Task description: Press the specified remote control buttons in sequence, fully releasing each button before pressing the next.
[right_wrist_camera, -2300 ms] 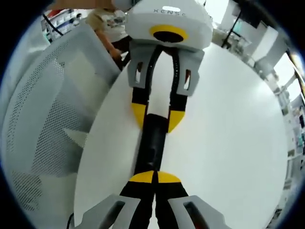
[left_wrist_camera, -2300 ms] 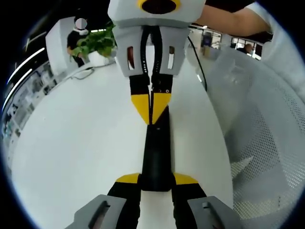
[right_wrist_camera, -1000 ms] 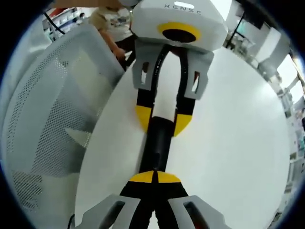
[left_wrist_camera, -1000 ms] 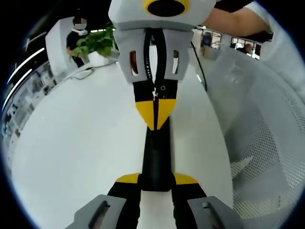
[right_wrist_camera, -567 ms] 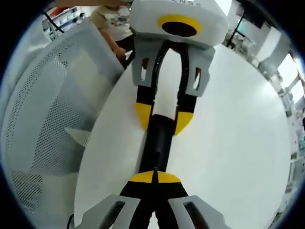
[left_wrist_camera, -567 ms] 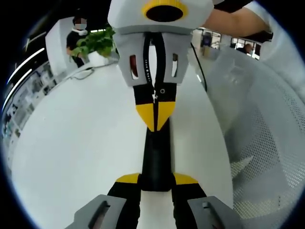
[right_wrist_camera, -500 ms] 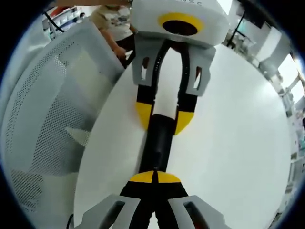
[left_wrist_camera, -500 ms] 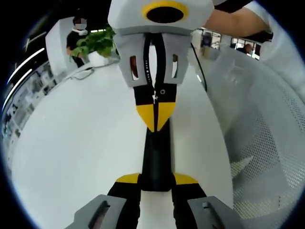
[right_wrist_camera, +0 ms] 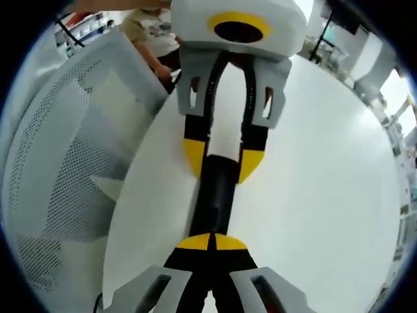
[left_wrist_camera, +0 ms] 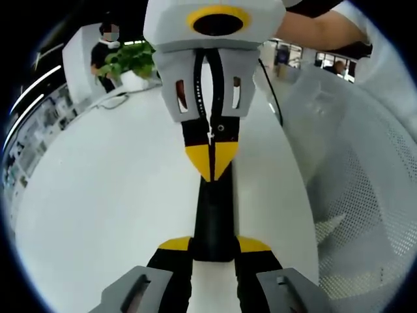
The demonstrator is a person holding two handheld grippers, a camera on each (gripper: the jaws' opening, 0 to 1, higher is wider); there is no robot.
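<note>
Here, a black remote (left_wrist_camera: 214, 215) lies lengthwise on a white table (left_wrist_camera: 104, 195), with one gripper at each end. In the left gripper view, the left gripper (left_wrist_camera: 214, 244) shows its two yellow-tipped jaws set on either side of the remote's near end, clamping it. The right gripper (left_wrist_camera: 211, 162) faces it from the far end, jaws pressed together to a single yellow point resting on the remote's top face.

Compared with 2.3 seconds ago, that point sits a little nearer along the remote, and the right gripper's grey body looms larger and lower in the left gripper view. Over the last half second it has barely shifted. The left gripper's hold and the remote's place on the table look unchanged.

In the right gripper view, the right gripper (right_wrist_camera: 210, 242) has its tips closed on the remote (right_wrist_camera: 217, 195), and the left gripper (right_wrist_camera: 221, 160) straddles the far end.

The remote's buttons cannot be made out; its surface reads as plain black, and the closed tips cover the spot they touch. Whether a button is pressed down cannot be told. A white mesh chair (left_wrist_camera: 365, 195) stands beside the table. A potted plant (left_wrist_camera: 130, 60) sits at the table's far edge. A person's forearm (left_wrist_camera: 319, 29) is cut off at the top.
</note>
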